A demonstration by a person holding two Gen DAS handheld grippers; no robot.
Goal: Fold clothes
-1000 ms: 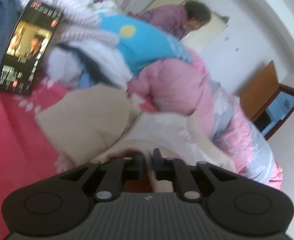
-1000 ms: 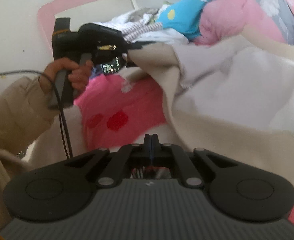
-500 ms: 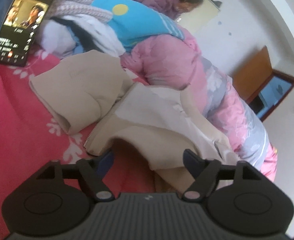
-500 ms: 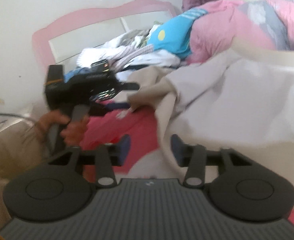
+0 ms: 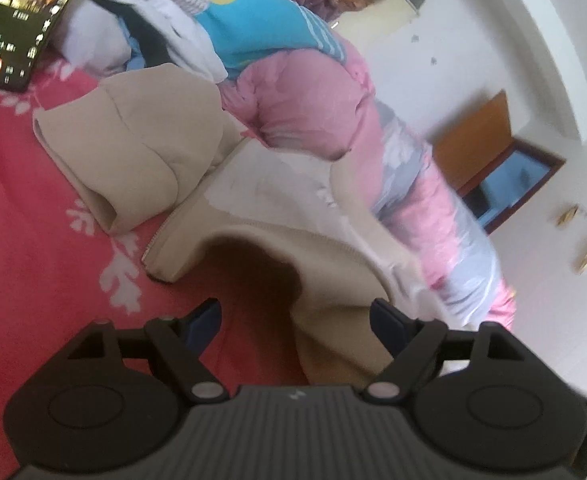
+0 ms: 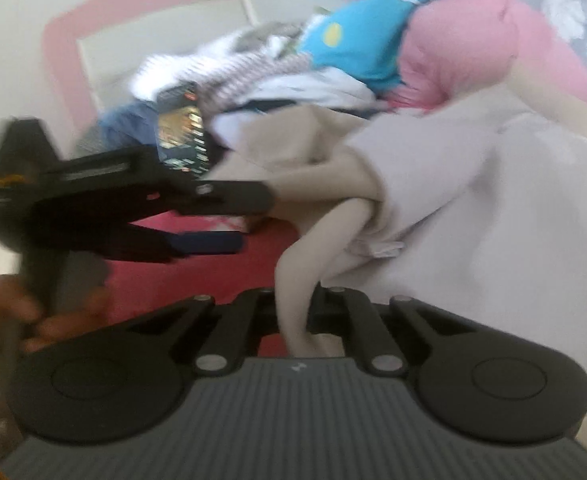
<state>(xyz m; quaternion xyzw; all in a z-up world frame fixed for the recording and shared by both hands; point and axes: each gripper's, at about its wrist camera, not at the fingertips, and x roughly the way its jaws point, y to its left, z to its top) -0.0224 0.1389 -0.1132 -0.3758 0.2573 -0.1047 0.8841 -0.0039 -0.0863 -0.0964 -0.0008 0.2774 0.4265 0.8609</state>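
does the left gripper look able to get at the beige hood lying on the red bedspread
Probably yes: the left gripper is open, and the beige hood lies uncovered on the red bedspread ahead.

The supporting surface is a bed covered by a red sheet printed with white snowflake motifs. A beige hooded jacket is laid directly on the sheet, its hood at 10 o'clock in the left wrist view and its pale-lined body spread toward 3 o'clock. A phone with a lit screen is seen at 11 o'clock, its lower end on the sheet and its upper end against a heap of mixed clothes. A pink and grey quilt is piled from 1 to 4 o'clock, touching the jacket. In the right wrist view, a pink and white headboard is seen at 11 o'clock behind the heap.
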